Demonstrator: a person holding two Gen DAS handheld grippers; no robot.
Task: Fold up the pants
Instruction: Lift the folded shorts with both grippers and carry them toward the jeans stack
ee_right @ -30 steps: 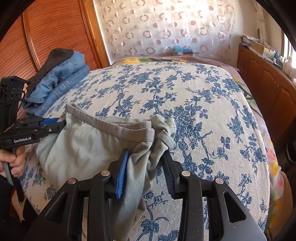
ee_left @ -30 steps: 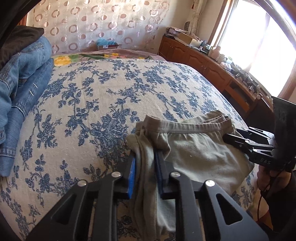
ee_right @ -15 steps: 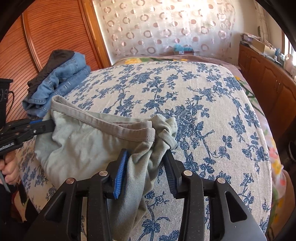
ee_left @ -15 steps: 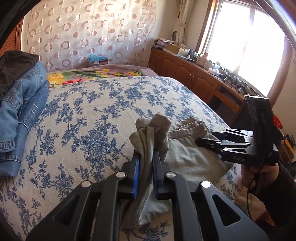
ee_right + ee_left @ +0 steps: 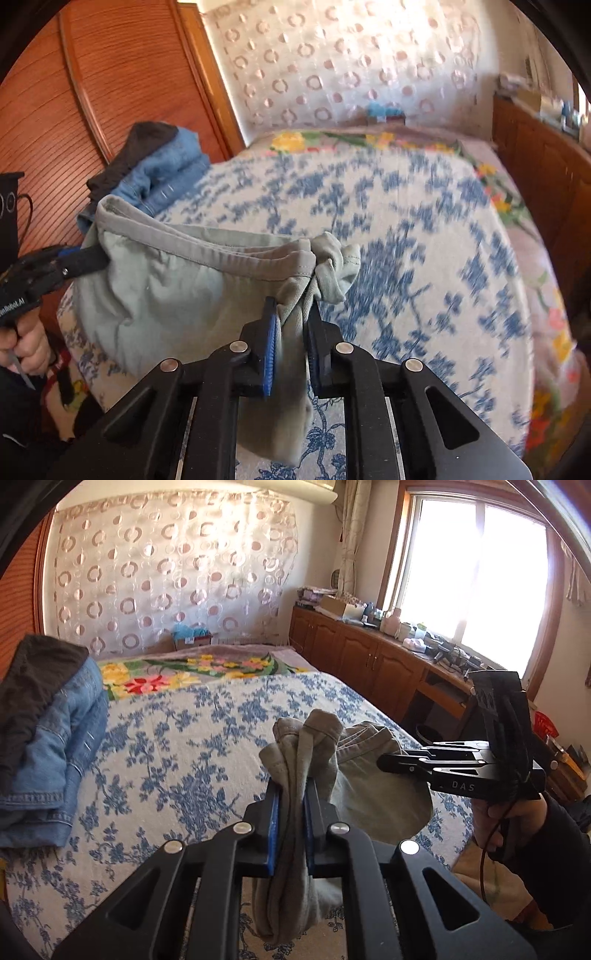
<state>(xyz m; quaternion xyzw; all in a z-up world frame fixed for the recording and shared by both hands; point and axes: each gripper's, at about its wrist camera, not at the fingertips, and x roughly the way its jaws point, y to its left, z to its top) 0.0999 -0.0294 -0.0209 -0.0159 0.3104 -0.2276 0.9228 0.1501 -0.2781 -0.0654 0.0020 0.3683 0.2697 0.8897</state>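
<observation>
One pair of grey-green pants [image 5: 369,786], two grippers. Left gripper [image 5: 291,805], lower centre, tilted downward, jaws clamped on bunched waistband. Right gripper [image 5: 291,325], likewise angled down, jaws just closed onto the other waistband end. Pants strung between both, above the bed [image 5: 184,746]. Folded jeans [image 5: 55,746] at left.

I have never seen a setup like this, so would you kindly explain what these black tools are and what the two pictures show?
A person holds a black two-finger gripper in each hand; each carries a camera looking along its fingers. One picture comes from the left gripper, the other from the right gripper. Both are clamped on bunched corners of grey-green cotton pants, stretched between them; the right one's jaws have just been closing. Below lies a bed with a blue floral cover. A pile of folded blue jeans sits at the bed's edge.
</observation>
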